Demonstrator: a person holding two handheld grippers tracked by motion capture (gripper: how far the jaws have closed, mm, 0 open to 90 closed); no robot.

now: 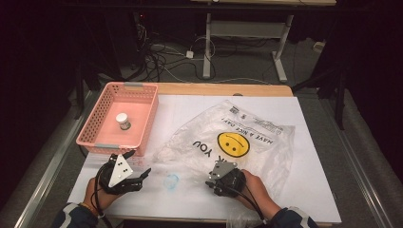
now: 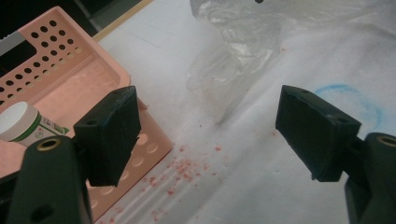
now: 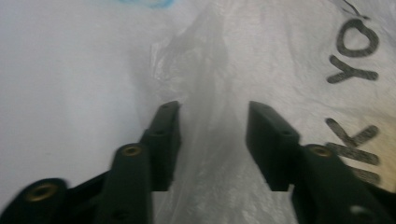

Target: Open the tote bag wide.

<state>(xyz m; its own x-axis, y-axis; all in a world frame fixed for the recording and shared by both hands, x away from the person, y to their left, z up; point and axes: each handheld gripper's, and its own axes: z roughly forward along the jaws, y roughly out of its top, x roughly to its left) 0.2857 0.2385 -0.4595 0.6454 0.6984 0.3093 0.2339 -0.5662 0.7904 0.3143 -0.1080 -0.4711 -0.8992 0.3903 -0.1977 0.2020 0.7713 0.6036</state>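
The right gripper [image 3: 212, 140], jaws part open, straddles a ridge of the plastic bag [image 1: 247, 128] without pinching it. The left gripper [image 2: 210, 135] waits wide open and empty near the pink basket [image 1: 97, 126]. Next, probably, the right jaws must close on the film.

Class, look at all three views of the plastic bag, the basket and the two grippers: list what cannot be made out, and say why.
- Plastic bag, high view: part of its printed wording is covered by the right gripper.
- Small jar, left gripper view: label cut off by the picture edge and the left gripper's jaw.
- Right gripper view: blurred, so contact between pads and bag film is unclear.
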